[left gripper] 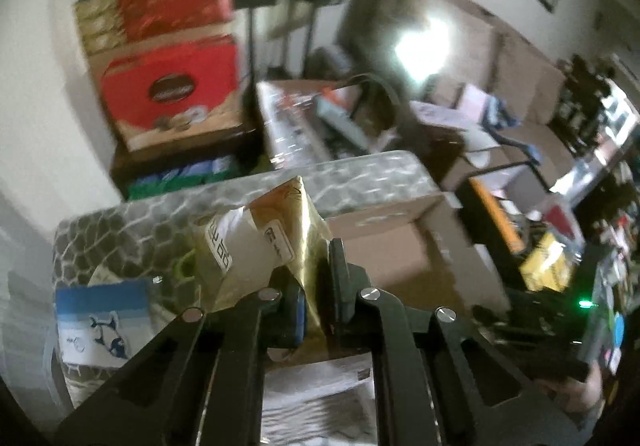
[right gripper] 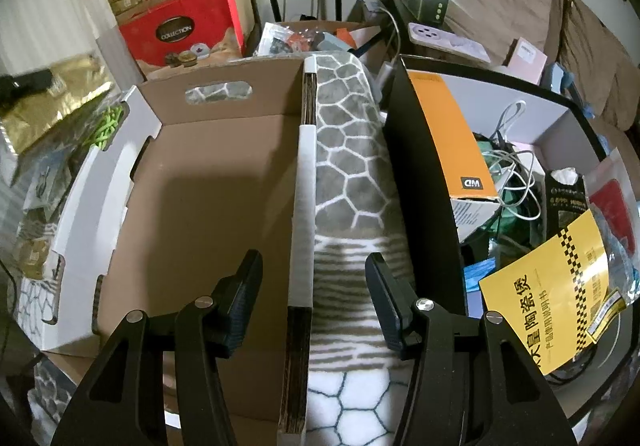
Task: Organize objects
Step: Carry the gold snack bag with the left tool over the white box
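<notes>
A grey blanket with a white cobblestone pattern [right gripper: 344, 150] carries everything. Ahead and left of the right tool, an open brown cardboard box [right gripper: 208, 182] rests on it; to the right stands a cluttered black-walled box [right gripper: 416, 166].

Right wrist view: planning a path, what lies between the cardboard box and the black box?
A strip of hexagon-patterned blanket separates the cardboard box from the black box, seen in the right wrist view.

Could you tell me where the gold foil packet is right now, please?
The gold foil packet is pinched in the left gripper, centre of the left wrist view, above the patterned blanket.
</notes>
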A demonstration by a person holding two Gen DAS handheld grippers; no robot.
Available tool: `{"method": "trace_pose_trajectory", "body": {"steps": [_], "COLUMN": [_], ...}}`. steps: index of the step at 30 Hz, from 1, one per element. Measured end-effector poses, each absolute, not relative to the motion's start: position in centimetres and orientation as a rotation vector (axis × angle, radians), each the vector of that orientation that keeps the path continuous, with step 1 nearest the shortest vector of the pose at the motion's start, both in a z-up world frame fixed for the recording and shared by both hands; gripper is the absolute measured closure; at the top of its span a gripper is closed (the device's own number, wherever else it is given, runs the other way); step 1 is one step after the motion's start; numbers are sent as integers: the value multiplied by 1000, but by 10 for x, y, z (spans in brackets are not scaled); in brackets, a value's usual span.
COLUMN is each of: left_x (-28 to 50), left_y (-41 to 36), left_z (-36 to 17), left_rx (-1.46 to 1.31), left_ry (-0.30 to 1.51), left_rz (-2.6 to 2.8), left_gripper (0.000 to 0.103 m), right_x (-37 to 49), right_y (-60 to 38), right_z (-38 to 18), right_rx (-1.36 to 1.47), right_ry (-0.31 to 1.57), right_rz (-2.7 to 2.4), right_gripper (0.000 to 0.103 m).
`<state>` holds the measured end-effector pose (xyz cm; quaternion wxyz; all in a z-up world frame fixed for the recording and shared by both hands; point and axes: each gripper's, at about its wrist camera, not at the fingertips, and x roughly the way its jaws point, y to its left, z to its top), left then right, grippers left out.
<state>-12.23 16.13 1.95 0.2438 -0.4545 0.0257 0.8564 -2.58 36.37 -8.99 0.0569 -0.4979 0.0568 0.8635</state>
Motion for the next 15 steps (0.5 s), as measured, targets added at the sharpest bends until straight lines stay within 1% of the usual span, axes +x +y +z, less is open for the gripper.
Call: {"method": "trace_pose_trajectory", "body": {"steps": [4, 10, 11, 12, 14, 15], "left_x": [-103, -91, -92, -91, -90, -90], "left_y": [198, 249, 257, 260, 270, 275], "left_z": [35, 16, 11, 10, 3, -1], "left_rx": [-1187, -1209, -1218, -1221, -1233, -1238], "left_ry": [138, 216, 224, 227, 239, 247], "left_rz": [2283, 2215, 2204, 2198, 2179, 2174], "left_gripper": [94, 94, 94, 94, 94, 94], "right_x": [-23, -21, -21, -20, -19, -18], "right_y": [365, 365, 365, 364, 364, 363], "right_z": [-91, -91, -90, -91, -92, -92], "right_rx": [-1511, -1512, -1515, -1518, -1537, -1543], "right_ry": [187, 204, 201, 196, 186, 186], "right_rz": [2619, 2622, 2623, 2625, 2624, 2627], "right_gripper": [48, 49, 55, 68, 82, 86]}}
